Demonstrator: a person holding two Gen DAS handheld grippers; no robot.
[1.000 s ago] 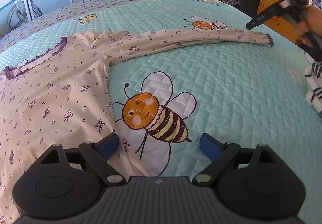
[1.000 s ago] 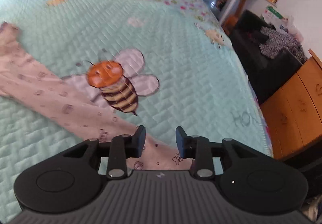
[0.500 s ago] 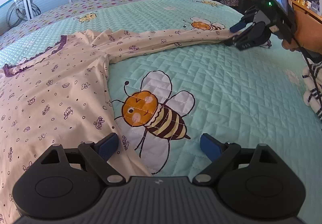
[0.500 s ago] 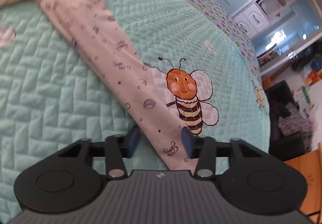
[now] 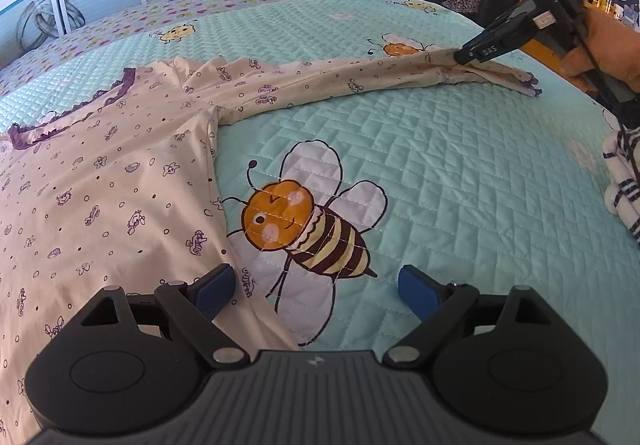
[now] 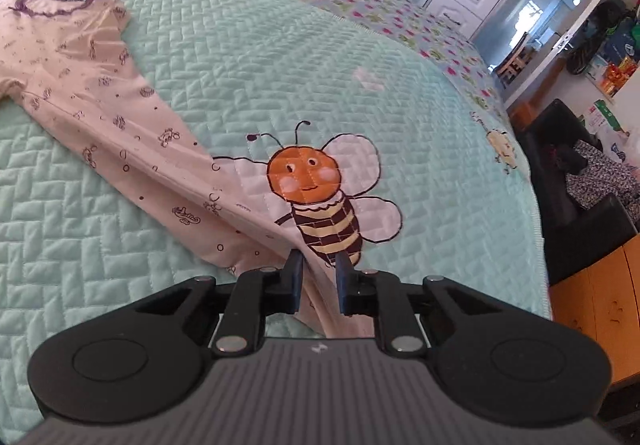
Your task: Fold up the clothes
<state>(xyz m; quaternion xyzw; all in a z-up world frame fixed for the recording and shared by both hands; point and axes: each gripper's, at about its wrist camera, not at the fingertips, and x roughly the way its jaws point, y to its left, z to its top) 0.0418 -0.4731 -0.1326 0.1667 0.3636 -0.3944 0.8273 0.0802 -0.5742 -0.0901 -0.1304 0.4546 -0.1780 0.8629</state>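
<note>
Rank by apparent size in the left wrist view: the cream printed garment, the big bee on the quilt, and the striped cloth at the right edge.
1. Cream printed garment, by far the largest.
2. Big bee.
3. Striped cloth, though the frame edge cuts it off, so its full size is unsure.

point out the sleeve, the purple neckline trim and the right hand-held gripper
sleeve [image 5: 320, 85], left wrist view, middle of the long sleeve lying across the bed
purple neckline trim [image 5: 120, 87], left wrist view, right-hand stretch of the lace edge
right hand-held gripper [image 6: 318, 277], right wrist view, midway between its fingertips, sleeve fabric between them
</note>
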